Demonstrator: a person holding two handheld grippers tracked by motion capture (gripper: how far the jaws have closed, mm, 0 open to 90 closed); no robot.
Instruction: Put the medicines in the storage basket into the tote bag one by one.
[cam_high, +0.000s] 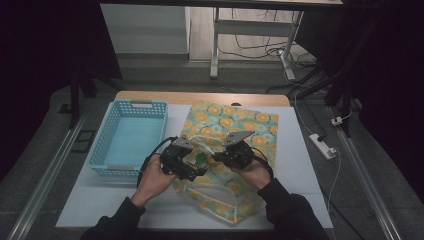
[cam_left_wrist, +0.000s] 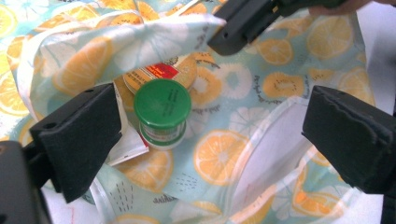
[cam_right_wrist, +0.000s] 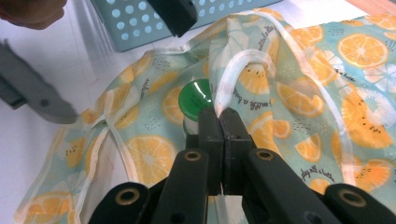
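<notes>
A light blue plastic basket (cam_high: 129, 139) with perforated walls stands on the left part of the white surface (cam_high: 300, 165); nothing shows inside it. A strip of bare wood (cam_high: 200, 98) runs along the far edge of the surface. Beyond it, on the floor, stand the white legs of another table (cam_high: 215, 45) with loose dark cables (cam_high: 260, 50) around them. A white power strip (cam_high: 324, 145) lies on the grey floor to the right, a thin white cord trailing from it.
</notes>
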